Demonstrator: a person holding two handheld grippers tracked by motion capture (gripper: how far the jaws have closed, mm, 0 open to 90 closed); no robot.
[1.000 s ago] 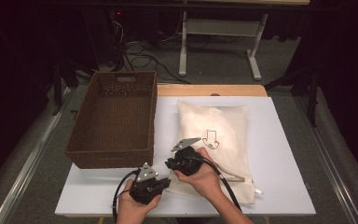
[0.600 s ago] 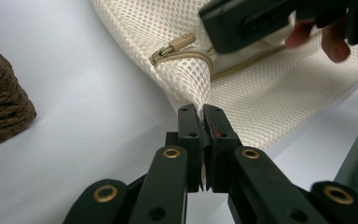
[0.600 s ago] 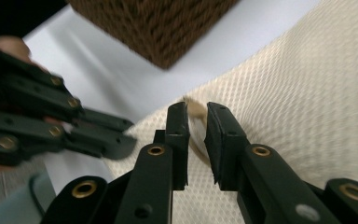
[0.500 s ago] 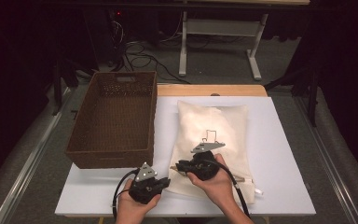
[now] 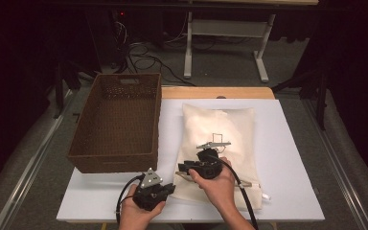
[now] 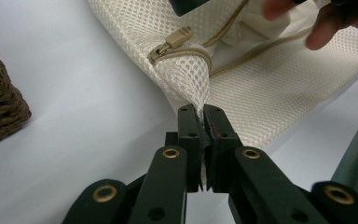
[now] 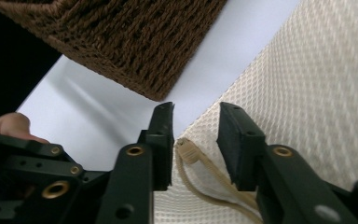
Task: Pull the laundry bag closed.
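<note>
A cream mesh bag (image 5: 220, 143) lies flat on the white desk (image 5: 292, 158), just to the right of a brown woven basket (image 5: 117, 120). On the upper face of the bag there is a small dark square outline (image 5: 217, 139); it is too small to tell if it is a label, and no writing can be read on it or anywhere else.

The left gripper (image 6: 200, 114) is closed on a pinch of mesh at the near left corner of the bag, and the fabric rises in a small peak between the jaws. A tan zipper pull (image 6: 170, 43) sits just above this pinch, at the end of the zipper line (the bag gapes slightly there). In the high view the left hand (image 5: 136, 213) holds this gripper near the front edge of the desk, pointing to the right towards the bag corner.

The right gripper (image 7: 196, 140) is open. Its jaws stand on both sides of the zipper pull (image 7: 188, 151) without touching it. In the high view the right hand (image 5: 218, 184) rests over the near part of the bag, with the gripper turned to the left, and its cable (image 5: 242, 191) trails back to the person.
</note>
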